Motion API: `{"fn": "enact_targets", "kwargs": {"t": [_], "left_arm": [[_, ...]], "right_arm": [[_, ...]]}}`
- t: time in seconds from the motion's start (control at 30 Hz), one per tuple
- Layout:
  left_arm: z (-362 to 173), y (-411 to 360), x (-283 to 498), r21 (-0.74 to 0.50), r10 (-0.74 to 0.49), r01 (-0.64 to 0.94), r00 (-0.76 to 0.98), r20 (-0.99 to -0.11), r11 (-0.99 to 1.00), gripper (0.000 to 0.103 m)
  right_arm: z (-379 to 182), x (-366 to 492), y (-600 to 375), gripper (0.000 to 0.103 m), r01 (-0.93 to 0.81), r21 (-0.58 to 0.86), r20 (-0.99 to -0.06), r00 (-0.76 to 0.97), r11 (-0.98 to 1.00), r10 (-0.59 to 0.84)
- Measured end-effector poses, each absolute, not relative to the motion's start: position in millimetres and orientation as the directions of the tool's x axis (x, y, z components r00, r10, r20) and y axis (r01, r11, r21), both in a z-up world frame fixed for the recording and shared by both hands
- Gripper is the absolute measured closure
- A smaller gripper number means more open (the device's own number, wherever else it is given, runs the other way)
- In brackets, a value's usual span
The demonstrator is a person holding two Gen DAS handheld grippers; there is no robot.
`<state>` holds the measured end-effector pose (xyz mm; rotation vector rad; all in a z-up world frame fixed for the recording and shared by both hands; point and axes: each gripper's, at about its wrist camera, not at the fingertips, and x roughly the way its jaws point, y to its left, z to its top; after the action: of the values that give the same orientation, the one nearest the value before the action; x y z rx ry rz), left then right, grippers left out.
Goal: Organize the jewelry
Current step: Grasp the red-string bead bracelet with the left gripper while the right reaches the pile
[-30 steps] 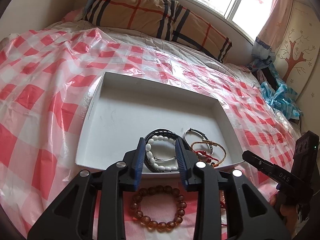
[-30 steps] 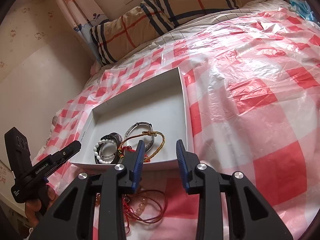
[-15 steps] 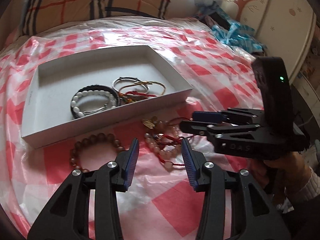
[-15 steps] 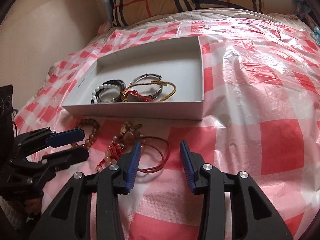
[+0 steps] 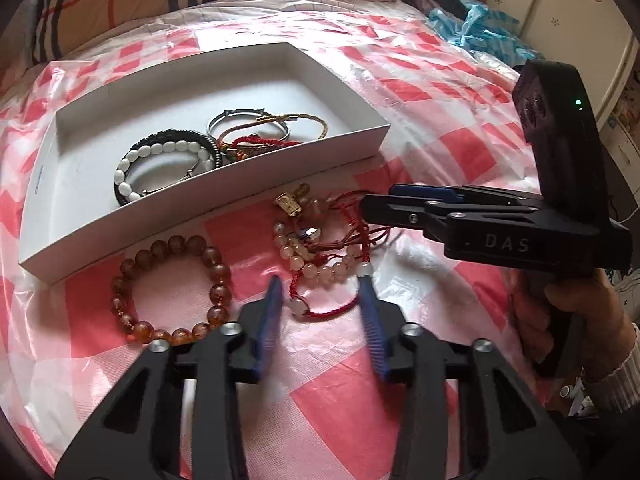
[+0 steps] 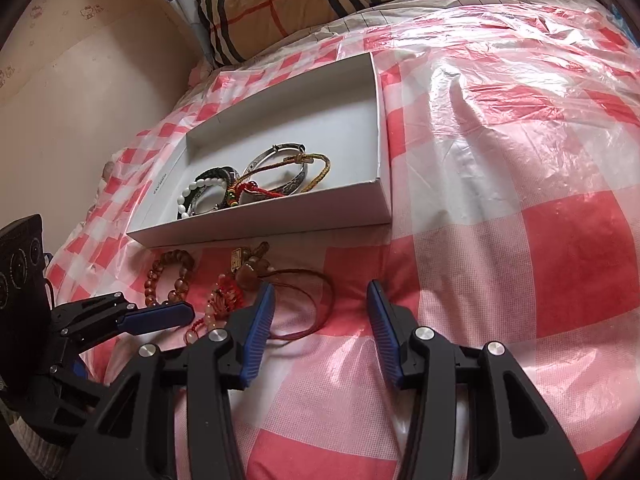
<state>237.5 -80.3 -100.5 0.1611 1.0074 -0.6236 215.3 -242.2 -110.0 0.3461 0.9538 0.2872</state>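
Left tongs' blue pads point(image 5: 272, 312) motion-blurred; box wall point(image 5: 208, 208) hides white-bead bracelet point(image 5: 160, 160) lower part.

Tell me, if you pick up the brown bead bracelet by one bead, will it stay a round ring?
Probably not. The brown bead bracelet is separate round beads on a string, so it would likely sag into a hanging loop. Its glossy beads look smooth, so a single one might slip from the gripper. It lies flat on crinkly plastic sheet, so a push would probably slide it rather than roll it.

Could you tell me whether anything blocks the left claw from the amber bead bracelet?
Nothing visible does: the amber bead bracelet lies alone on the checked sheet, beside the open left claw.
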Motion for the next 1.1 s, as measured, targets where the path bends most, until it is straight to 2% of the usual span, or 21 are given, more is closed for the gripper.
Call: {"fn": "enact_targets", "kwargs": {"t": [0.03, 0.13, 0.3, 0.57, 0.67, 0.73, 0.8, 0.87, 0.9, 0.97, 1.0, 1.03, 1.1], "left_arm": [[-101, -79, 238, -0.144, -0.403, 0.551, 0.383, -0.832, 0.822, 0.082], [-97, -75, 231, -0.096, -0.35, 0.54, 0.39, -0.852, 0.836, 0.091], [-87, -54, 206, -0.058, -0.298, 0.536, 0.372, -0.879, 0.842, 0.093], [-72, -17, 179, -0.153, -0.362, 0.498, 0.354, -0.862, 0.854, 0.092], [-72, -18, 181, -0.175, -0.378, 0.483, 0.364, -0.851, 0.858, 0.084], [-72, -23, 182, -0.171, -0.383, 0.485, 0.38, -0.842, 0.857, 0.058], [-74, -32, 185, -0.127, -0.353, 0.492, 0.4, -0.846, 0.861, 0.051], [-79, -36, 189, -0.097, -0.323, 0.49, 0.402, -0.857, 0.866, 0.051], [-81, -35, 191, -0.11, -0.331, 0.492, 0.39, -0.859, 0.864, 0.051], [-82, -32, 191, -0.12, -0.337, 0.489, 0.385, -0.859, 0.864, 0.067], [-83, -31, 191, -0.113, -0.329, 0.488, 0.384, -0.863, 0.866, 0.08], [-83, -30, 190, -0.108, -0.325, 0.487, 0.388, -0.863, 0.867, 0.085], [-82, -28, 187, -0.111, -0.327, 0.483, 0.391, -0.86, 0.868, 0.09]], "right_arm": [[-110, 215, -241, 0.055, -0.088, 0.407, -0.743, 0.548, 0.909, 0.385], [-111, 216, -240, 0.054, -0.091, 0.402, -0.746, 0.544, 0.911, 0.384], [-110, 216, -232, 0.048, -0.111, 0.363, -0.76, 0.539, 0.925, 0.363], [-109, 216, -222, 0.042, -0.136, 0.313, -0.775, 0.535, 0.94, 0.336], [-107, 212, -217, 0.041, -0.15, 0.274, -0.777, 0.547, 0.95, 0.31], [-106, 212, -215, 0.04, -0.155, 0.257, -0.781, 0.548, 0.954, 0.3], [-106, 212, -212, 0.04, -0.164, 0.24, -0.786, 0.546, 0.957, 0.291], [-106, 211, -206, 0.045, -0.185, 0.214, -0.793, 0.54, 0.959, 0.281], [-105, 210, -202, 0.054, -0.202, 0.198, -0.796, 0.538, 0.959, 0.278], [-103, 206, -195, 0.069, -0.229, 0.179, -0.798, 0.535, 0.957, 0.277], [-102, 202, -193, 0.08, -0.235, 0.178, -0.798, 0.534, 0.956, 0.28], [-102, 199, -193, 0.088, -0.237, 0.186, -0.795, 0.534, 0.954, 0.288], [-100, 190, -194, 0.095, -0.23, 0.223, -0.785, 0.534, 0.947, 0.315]]}}
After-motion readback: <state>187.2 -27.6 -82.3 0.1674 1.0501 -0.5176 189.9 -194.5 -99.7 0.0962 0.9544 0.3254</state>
